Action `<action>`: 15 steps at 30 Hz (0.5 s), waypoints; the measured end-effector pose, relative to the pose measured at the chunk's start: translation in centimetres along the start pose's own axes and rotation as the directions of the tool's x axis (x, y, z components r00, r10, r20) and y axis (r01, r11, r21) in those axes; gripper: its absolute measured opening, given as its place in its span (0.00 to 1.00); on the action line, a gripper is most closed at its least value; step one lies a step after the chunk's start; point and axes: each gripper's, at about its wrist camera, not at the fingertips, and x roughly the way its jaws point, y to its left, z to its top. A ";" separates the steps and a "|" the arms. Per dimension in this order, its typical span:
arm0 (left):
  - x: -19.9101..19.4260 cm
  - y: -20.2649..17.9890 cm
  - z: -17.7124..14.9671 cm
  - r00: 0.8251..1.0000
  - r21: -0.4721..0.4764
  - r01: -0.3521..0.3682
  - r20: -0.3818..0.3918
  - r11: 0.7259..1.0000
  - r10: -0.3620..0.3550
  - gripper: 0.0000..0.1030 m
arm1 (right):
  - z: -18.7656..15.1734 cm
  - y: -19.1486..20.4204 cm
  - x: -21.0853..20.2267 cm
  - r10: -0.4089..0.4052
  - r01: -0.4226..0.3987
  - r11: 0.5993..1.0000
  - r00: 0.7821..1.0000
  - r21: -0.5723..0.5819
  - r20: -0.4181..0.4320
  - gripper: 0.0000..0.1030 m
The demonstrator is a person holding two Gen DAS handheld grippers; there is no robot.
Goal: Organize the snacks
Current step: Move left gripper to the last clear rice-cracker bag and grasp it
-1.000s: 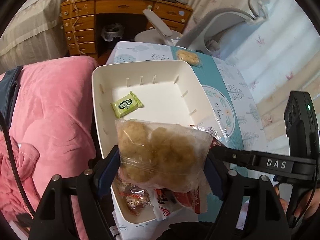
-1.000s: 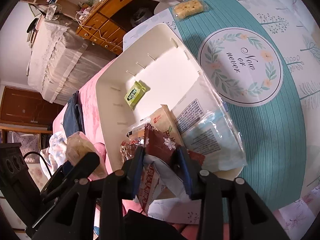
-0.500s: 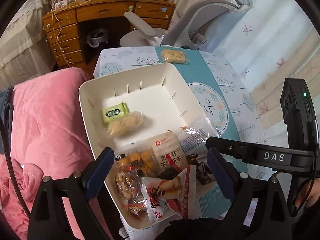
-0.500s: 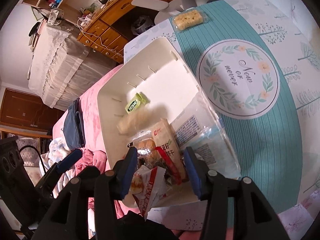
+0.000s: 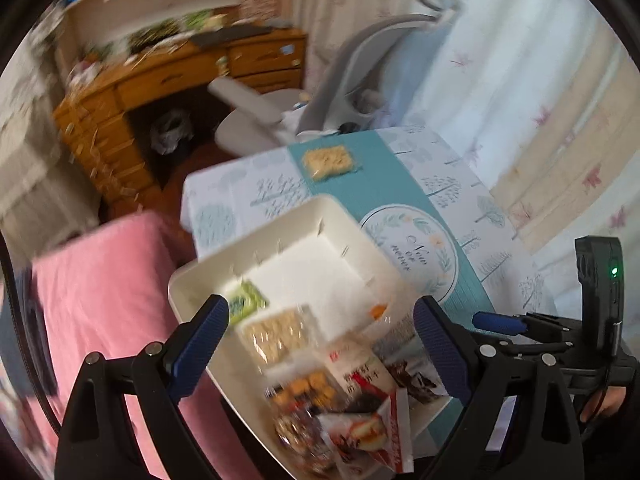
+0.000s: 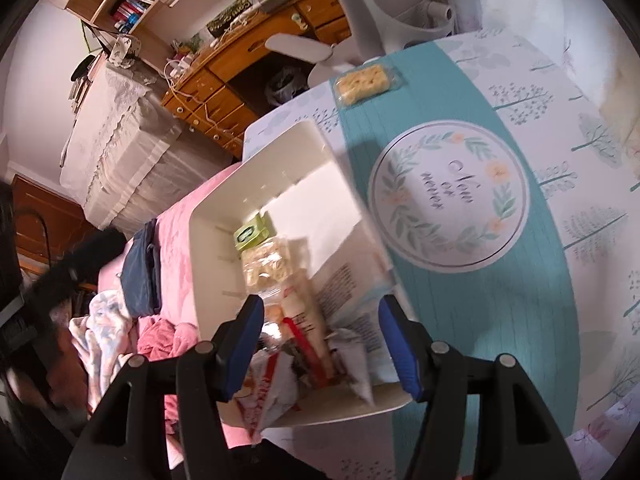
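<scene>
At the far end of the bench (image 6: 592, 240), on the teal runner and well apart from the white bin (image 6: 224, 216), lies the last loose snack, a clear-wrapped rice cracker block (image 6: 366, 80). Both the left tool (image 5: 320, 336) and the right tool (image 6: 320, 336) hang above the bin with jaws apart and nothing held. The block looks light, brittle inside a slippery crinkly wrapper, so gripping gently across its short sides seems wisest. Its long axis runs roughly crosswise to the runner.
</scene>
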 end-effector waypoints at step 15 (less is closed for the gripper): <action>8.4 -5.2 11.8 0.997 0.408 0.001 -0.072 0.913 0.031 0.90 | 2.0 -5.3 -0.7 -0.097 0.105 0.994 0.983 -0.039 0.157 0.58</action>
